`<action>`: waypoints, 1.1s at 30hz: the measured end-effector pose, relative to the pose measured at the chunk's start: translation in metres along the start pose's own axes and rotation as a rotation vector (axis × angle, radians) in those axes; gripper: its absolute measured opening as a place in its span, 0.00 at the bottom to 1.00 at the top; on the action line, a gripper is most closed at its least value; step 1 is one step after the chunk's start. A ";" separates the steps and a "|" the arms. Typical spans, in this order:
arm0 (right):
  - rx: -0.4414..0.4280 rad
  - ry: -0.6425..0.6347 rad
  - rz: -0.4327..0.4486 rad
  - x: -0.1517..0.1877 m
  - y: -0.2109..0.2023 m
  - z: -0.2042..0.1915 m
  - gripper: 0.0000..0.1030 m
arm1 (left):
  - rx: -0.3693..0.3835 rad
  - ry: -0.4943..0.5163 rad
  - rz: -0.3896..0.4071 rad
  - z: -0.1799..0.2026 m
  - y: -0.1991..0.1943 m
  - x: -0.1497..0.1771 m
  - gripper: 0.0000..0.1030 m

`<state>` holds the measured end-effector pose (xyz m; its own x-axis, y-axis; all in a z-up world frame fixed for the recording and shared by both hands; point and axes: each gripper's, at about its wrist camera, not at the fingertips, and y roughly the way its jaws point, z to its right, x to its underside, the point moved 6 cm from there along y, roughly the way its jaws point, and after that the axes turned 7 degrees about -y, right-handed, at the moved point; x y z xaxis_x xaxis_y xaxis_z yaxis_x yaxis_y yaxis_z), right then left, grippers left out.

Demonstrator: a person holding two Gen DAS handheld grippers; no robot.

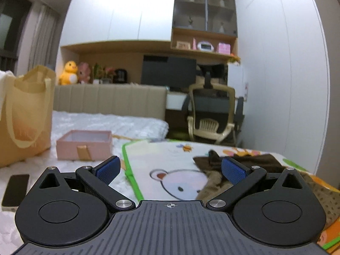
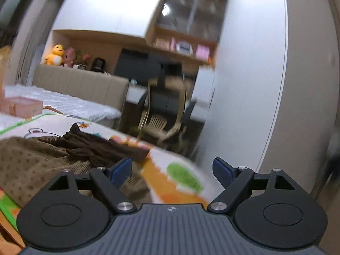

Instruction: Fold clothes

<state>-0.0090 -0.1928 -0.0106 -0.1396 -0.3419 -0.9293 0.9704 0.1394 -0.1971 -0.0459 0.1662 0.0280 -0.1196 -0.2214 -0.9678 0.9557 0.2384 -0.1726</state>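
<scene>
Setting: bedroom; bed (image 1: 89, 125) with white quilted cover, padded headboard behind, desk and office chair (image 1: 212, 114) at the far side, wardrobe wall at right.
Surface: cartoon play mat (image 1: 170, 159) with bear print and green edging is spread on the bed; the clothes lie on it.
Clothes: brown dotted garment (image 2: 25, 163) is spread loosely on the mat; a darker brown ribbed piece (image 2: 102, 146) lies on or against its far edge. Whether these are two items or one cannot be told.
Position: clothes are seen ahead and to the right of the left claw, ahead and to the left of the right claw, so roughly between the two.
Handling: judged soft, light, limp knit; will sag and bunch when lifted, not fragile, not slippery. Flat edges are hard to pinch off the mat.
Grasp spots: best taken at two corners or along a hem, one per claw, so the cloth is kept taut for the fold.
Left claw (image 1: 170, 167): jaws wide apart, nothing between the blue pads, no cloth touched; held above the mat.
Right claw (image 2: 172, 171): jaws wide apart, empty, clear of the cloth; view blurred.
Clutter: pink box (image 1: 85, 146), tan tote bag (image 1: 25, 114), phone (image 1: 14, 189), all left of the mat, apart from the clothes.
Progress: judged not yet folded; no grip taken.
</scene>
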 end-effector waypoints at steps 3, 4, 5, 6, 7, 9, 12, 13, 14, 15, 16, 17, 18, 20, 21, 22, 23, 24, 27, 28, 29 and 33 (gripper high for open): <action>-0.094 0.072 -0.053 0.000 0.026 -0.008 0.82 | 0.070 0.022 -0.085 0.017 0.017 0.004 1.00; -0.132 0.089 -0.069 -0.002 0.036 -0.010 0.82 | 0.097 0.036 -0.113 0.024 0.026 0.003 1.00; -0.162 0.104 -0.085 -0.004 0.047 -0.014 0.83 | 0.124 0.051 -0.142 0.032 0.034 0.002 1.00; -0.189 0.116 -0.104 -0.007 0.058 -0.019 0.83 | 0.150 0.063 -0.173 0.040 0.044 0.001 1.00; -0.218 0.126 -0.126 -0.010 0.068 -0.023 0.83 | 0.171 0.066 -0.214 0.047 0.056 0.000 1.00; -0.273 0.141 -0.166 -0.017 0.091 -0.032 0.92 | 0.202 0.045 -0.306 0.059 0.082 -0.002 1.00; -0.334 0.114 -0.207 -0.025 0.130 -0.049 1.00 | 0.227 -0.008 -0.406 0.076 0.122 -0.002 1.00; -0.347 0.098 -0.218 -0.028 0.144 -0.055 1.00 | 0.227 -0.010 -0.428 0.082 0.136 0.000 1.00; -0.361 0.083 -0.231 -0.031 0.159 -0.062 1.00 | 0.221 -0.009 -0.445 0.087 0.150 0.002 1.00; -0.379 0.072 -0.242 -0.033 0.174 -0.068 1.00 | 0.215 -0.007 -0.465 0.093 0.165 0.004 1.00; -0.392 0.071 -0.248 -0.034 0.189 -0.072 1.00 | 0.215 0.003 -0.490 0.100 0.183 0.006 1.00; -0.401 0.074 -0.254 -0.035 0.207 -0.076 1.00 | 0.224 0.015 -0.504 0.107 0.200 0.007 1.00; -0.404 0.086 -0.263 -0.037 0.225 -0.079 1.00 | 0.230 0.029 -0.508 0.114 0.215 0.008 1.00; -0.392 0.143 -0.291 -0.039 0.262 -0.082 1.00 | 0.225 0.033 -0.519 0.122 0.245 0.010 1.00; -0.385 0.174 -0.308 -0.039 0.279 -0.082 1.00 | 0.217 0.028 -0.526 0.125 0.259 0.012 1.00; -0.373 0.199 -0.328 -0.037 0.293 -0.081 1.00 | 0.210 0.023 -0.533 0.128 0.273 0.013 1.00; -0.360 0.216 -0.347 -0.034 0.306 -0.081 1.00 | 0.206 0.015 -0.542 0.131 0.286 0.015 1.00; -0.348 0.229 -0.366 -0.030 0.319 -0.080 1.00 | 0.212 0.006 -0.559 0.134 0.297 0.019 1.00; -0.339 0.258 -0.416 -0.015 0.346 -0.079 1.00 | 0.219 0.013 -0.584 0.139 0.320 0.030 1.00; -0.338 0.270 -0.435 -0.009 0.353 -0.078 1.00 | 0.219 0.011 -0.588 0.140 0.326 0.033 1.00; -0.342 0.291 -0.457 -0.003 0.359 -0.077 1.00 | 0.219 0.010 -0.593 0.140 0.332 0.037 1.00; -0.362 0.364 -0.486 0.008 0.363 -0.073 1.00 | 0.206 -0.004 -0.631 0.138 0.352 0.050 1.00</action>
<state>0.3279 -0.0766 -0.1125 -0.6590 -0.1202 -0.7425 0.6636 0.3718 -0.6491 0.3215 0.1084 -0.0557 -0.6723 -0.2628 -0.6920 0.7348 -0.1236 -0.6669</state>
